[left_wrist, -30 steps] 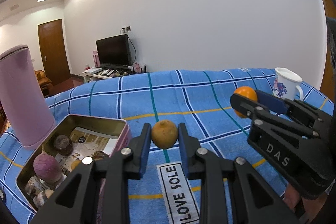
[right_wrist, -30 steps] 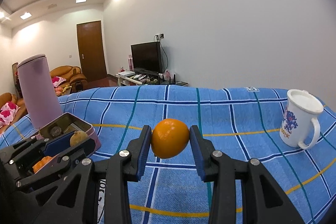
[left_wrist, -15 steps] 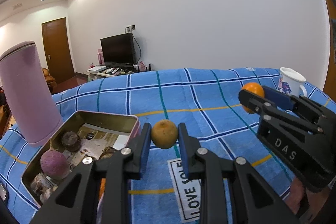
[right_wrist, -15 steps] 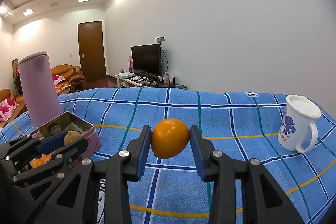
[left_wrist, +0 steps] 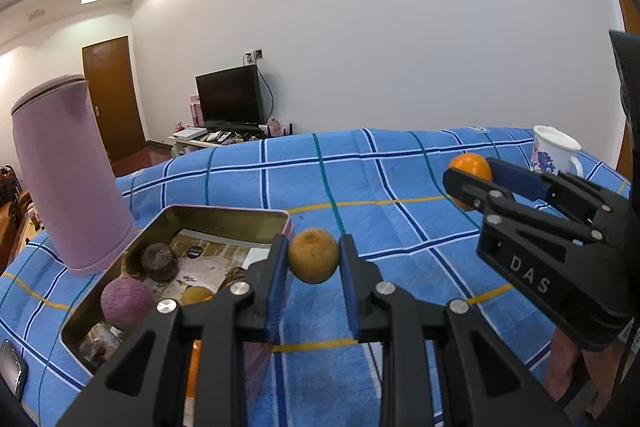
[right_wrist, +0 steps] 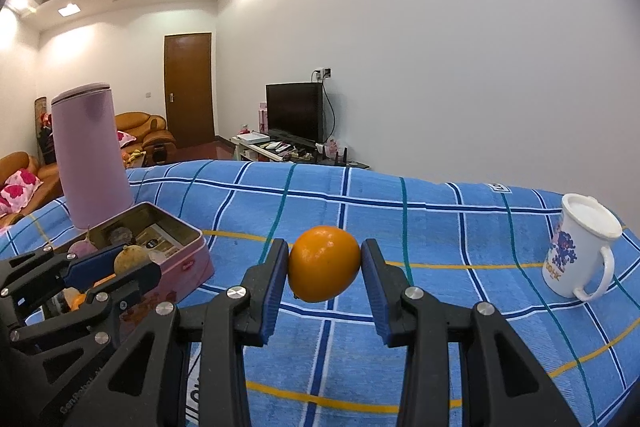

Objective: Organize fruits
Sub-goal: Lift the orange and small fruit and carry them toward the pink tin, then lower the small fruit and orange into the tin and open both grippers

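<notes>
Fruits (left_wrist: pixel 313 255) gripped; tin (left_wrist: pixel 224 213), pink flask (left_wrist: pixel 68 179) left; mug (right_wrist: pixel 580 251) right.

Two oranges (left_wrist: pixel 313 255) (right_wrist: pixel 324 263) — one mug (right_wrist: pixel 580 251), one tin (left_wrist: pixel 224 217)

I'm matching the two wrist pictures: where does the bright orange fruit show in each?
Left wrist view: bright orange fruit at right, clamped in the right tool, before the white mug.
Right wrist view: picture centre, low, between that tool's pads.
Shared landmark: the pink cylinder behind the tin.
</notes>
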